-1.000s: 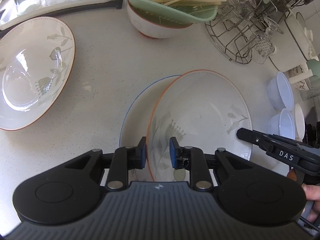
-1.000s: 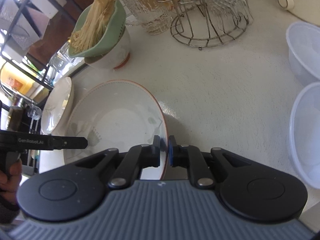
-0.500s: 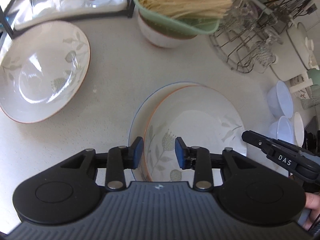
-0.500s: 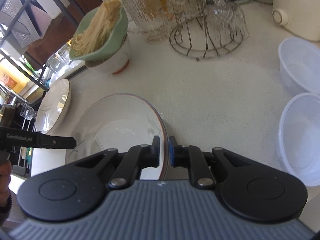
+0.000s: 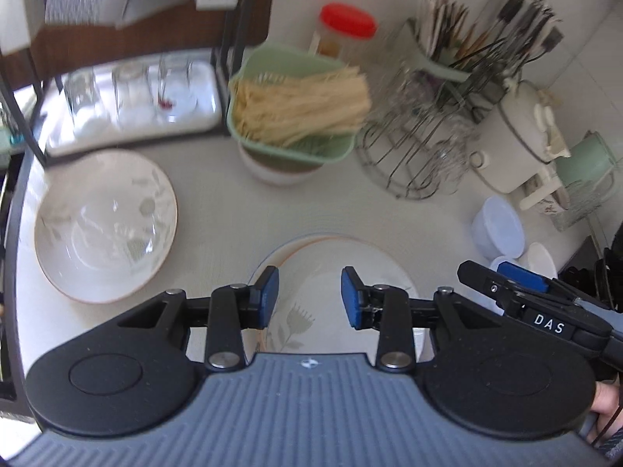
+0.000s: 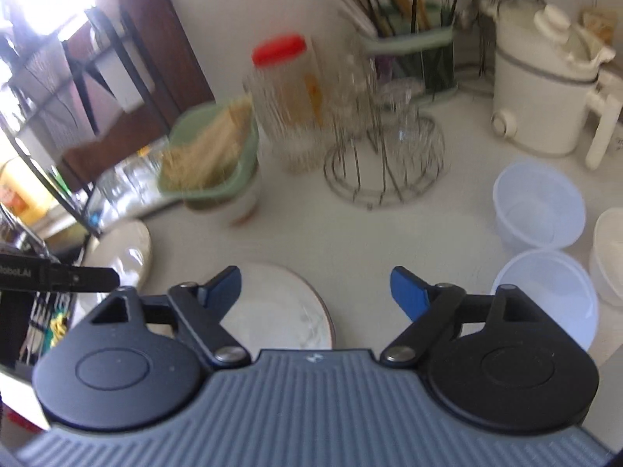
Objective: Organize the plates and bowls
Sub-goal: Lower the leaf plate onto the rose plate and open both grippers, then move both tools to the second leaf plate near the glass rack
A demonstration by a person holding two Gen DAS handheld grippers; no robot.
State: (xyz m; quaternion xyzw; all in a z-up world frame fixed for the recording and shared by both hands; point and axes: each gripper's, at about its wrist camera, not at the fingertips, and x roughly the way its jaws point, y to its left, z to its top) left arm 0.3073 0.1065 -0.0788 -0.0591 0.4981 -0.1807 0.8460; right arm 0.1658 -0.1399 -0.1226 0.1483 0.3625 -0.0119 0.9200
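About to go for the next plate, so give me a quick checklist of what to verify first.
1. Left gripper free of the stacked plate: ok, jaws just opened, nothing pinched.
2. Right gripper released: ok, jaws just sprang wide.
3. Stacked plate sits flat on the lower plate: ok.
4. Loose plate on the counter unobstructed: ok.
5. Plastic bowls nested: not ok, separate.
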